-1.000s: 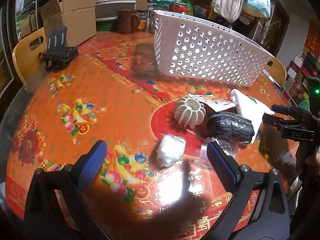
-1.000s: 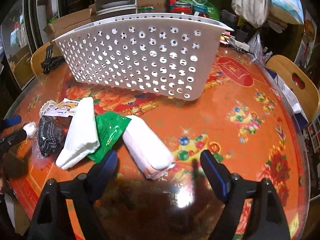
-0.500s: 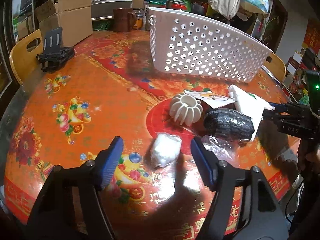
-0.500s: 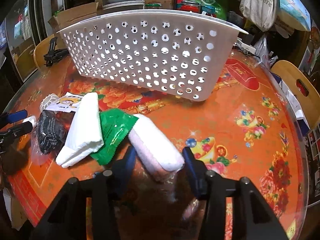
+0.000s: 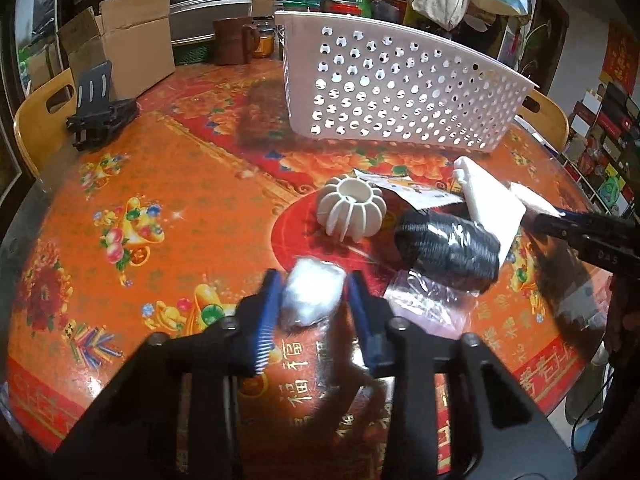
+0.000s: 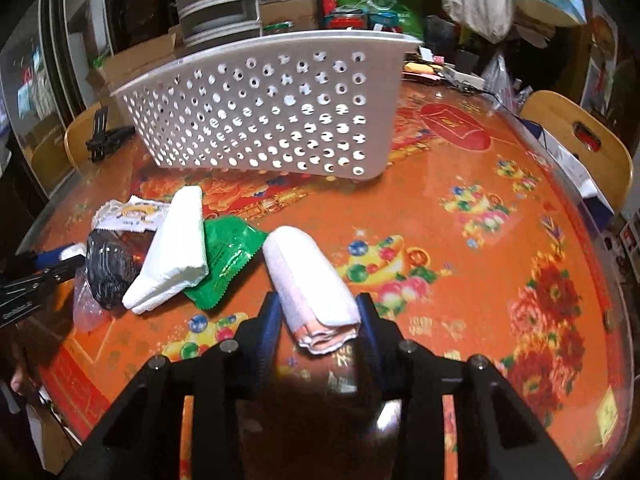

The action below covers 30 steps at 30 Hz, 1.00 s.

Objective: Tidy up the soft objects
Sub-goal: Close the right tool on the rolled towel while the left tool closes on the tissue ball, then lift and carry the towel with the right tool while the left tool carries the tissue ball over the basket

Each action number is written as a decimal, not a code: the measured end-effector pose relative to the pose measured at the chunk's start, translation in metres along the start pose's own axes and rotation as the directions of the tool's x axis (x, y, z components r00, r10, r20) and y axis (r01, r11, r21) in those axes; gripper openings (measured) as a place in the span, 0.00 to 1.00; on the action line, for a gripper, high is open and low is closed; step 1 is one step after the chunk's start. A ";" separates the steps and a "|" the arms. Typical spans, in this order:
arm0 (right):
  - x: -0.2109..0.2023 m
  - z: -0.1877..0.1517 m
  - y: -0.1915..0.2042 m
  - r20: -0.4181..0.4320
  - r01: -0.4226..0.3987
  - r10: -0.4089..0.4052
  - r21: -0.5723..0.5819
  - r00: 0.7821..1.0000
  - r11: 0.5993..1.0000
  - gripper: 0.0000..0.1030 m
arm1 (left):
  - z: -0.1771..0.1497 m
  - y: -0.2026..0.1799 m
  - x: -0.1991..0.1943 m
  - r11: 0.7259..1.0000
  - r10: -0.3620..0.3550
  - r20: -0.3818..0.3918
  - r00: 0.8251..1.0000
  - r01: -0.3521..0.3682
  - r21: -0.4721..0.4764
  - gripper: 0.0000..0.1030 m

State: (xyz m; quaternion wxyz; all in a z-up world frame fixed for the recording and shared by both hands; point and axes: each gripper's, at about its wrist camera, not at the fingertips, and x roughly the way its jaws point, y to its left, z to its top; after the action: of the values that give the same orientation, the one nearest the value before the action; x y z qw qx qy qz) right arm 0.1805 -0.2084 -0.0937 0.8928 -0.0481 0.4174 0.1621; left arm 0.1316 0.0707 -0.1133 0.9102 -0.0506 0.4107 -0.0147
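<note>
Nothing shows inside the white perforated plastic basket (image 6: 272, 120) from either view, though its interior is hidden from both cameras, so the sorting looks barely begun. The left claw (image 5: 312, 300) has its blue pads against both sides of a small white crinkly wrapped bundle (image 5: 313, 297), which sits on the orange flower-printed tablecloth (image 5: 160, 184); it appears to be clenched on it. The right claw (image 6: 318, 320) brackets the near end of a rolled white-and-pink towel (image 6: 310, 284) the same way, pads pressed to its flanks, the roll not yet lifted off the cloth.

Left to move, judging by what lies loose: a black ribbed knitted bundle (image 5: 448, 248) just ahead and right of the left claw, a folded white tissue pack (image 6: 172, 248) and a green foil sachet (image 6: 226, 252) ahead and left of the right claw, a printed paper packet (image 5: 412, 194), and a clear plastic bag (image 5: 424, 300) lying right beside the left claw.

A cream ribbed pumpkin-shaped holder (image 5: 352, 212) stands straight ahead of the left claw, between it and the basket, so a lift-over seems needed. The basket wall faces both claws, well ahead, its opening turned up and away
</note>
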 end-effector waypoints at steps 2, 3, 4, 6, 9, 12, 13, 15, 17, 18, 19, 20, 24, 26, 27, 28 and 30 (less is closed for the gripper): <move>-0.004 -0.004 -0.003 0.008 -0.003 0.003 0.018 1.000 1.000 0.35 | 0.000 0.001 -0.001 1.000 0.003 0.002 1.000 -0.003 -0.004 0.28; -0.005 -0.007 -0.005 0.013 -0.002 0.002 0.026 1.000 1.000 0.35 | 0.000 0.002 -0.002 1.000 0.004 0.006 1.000 -0.004 -0.007 0.28; -0.008 -0.009 -0.007 0.019 0.000 0.000 0.034 1.000 0.999 0.35 | 0.000 0.002 -0.003 1.000 0.006 0.010 1.000 -0.006 -0.009 0.28; -0.012 -0.012 -0.011 0.032 -0.001 -0.001 0.052 0.999 0.999 0.35 | 0.000 0.003 -0.006 1.000 0.011 0.017 1.000 -0.011 -0.006 0.28; -0.026 -0.016 -0.019 0.070 0.002 -0.007 0.081 0.998 0.997 0.34 | 0.001 0.003 -0.011 1.000 0.016 0.031 0.999 -0.016 -0.006 0.28; -0.036 -0.017 -0.023 0.094 -0.002 -0.007 0.094 0.996 0.996 0.33 | 0.002 0.003 -0.014 1.000 0.019 0.042 0.999 -0.019 -0.008 0.28; -0.039 -0.018 -0.023 0.098 -0.001 -0.008 0.094 0.995 0.996 0.33 | 0.002 0.003 -0.014 1.000 0.018 0.044 0.999 -0.017 -0.008 0.28; -0.043 -0.018 -0.023 0.109 -0.003 -0.008 0.096 0.994 0.995 0.32 | 0.002 0.003 -0.016 1.000 0.017 0.048 0.999 -0.017 -0.008 0.28; -0.049 -0.017 -0.022 0.126 -0.003 -0.009 0.095 0.992 0.995 0.32 | 0.002 0.001 -0.017 1.000 0.015 0.049 0.999 -0.015 -0.006 0.28; -0.052 -0.017 -0.020 0.136 -0.005 -0.008 0.091 0.991 0.996 0.32 | 0.002 0.001 -0.018 1.000 0.015 0.052 0.999 -0.014 -0.006 0.28; -0.054 -0.017 -0.019 0.144 -0.009 -0.003 0.087 0.990 0.996 0.32 | 0.002 0.001 -0.019 1.000 0.014 0.054 0.998 -0.014 -0.005 0.28; -0.057 -0.017 -0.017 0.153 -0.011 -0.001 0.082 0.988 0.997 0.32 | 0.002 0.001 -0.020 1.000 0.014 0.056 0.998 -0.014 -0.005 0.28; -0.063 -0.014 -0.009 0.177 -0.013 0.001 0.069 0.984 0.998 0.31 | 0.003 0.001 -0.025 1.000 0.011 0.064 0.998 -0.010 -0.011 0.28; -0.066 -0.013 -0.007 0.186 -0.016 0.004 0.068 0.982 0.998 0.31 | 0.003 0.001 -0.028 1.000 0.006 0.070 0.997 -0.005 -0.010 0.28; -0.067 -0.012 -0.006 0.189 -0.020 0.007 0.067 0.982 0.998 0.31 | 0.004 0.001 -0.030 1.000 0.004 0.075 0.997 -0.004 -0.008 0.28; -0.069 -0.012 -0.005 0.192 -0.023 0.010 0.066 0.981 0.998 0.31 | 0.005 0.000 -0.031 1.000 0.002 0.078 0.997 -0.002 -0.007 0.28; -0.073 -0.010 -0.001 0.202 -0.027 0.014 0.060 0.979 0.998 0.31 | 0.007 -0.001 -0.035 1.000 -0.002 0.087 0.996 0.002 -0.004 0.28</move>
State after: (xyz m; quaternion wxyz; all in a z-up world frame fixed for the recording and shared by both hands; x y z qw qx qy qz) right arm 0.1297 -0.2297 -0.0448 0.9298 0.0007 0.3303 0.1623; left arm 0.1139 0.0724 -0.0826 0.9271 -0.0534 0.3708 -0.0126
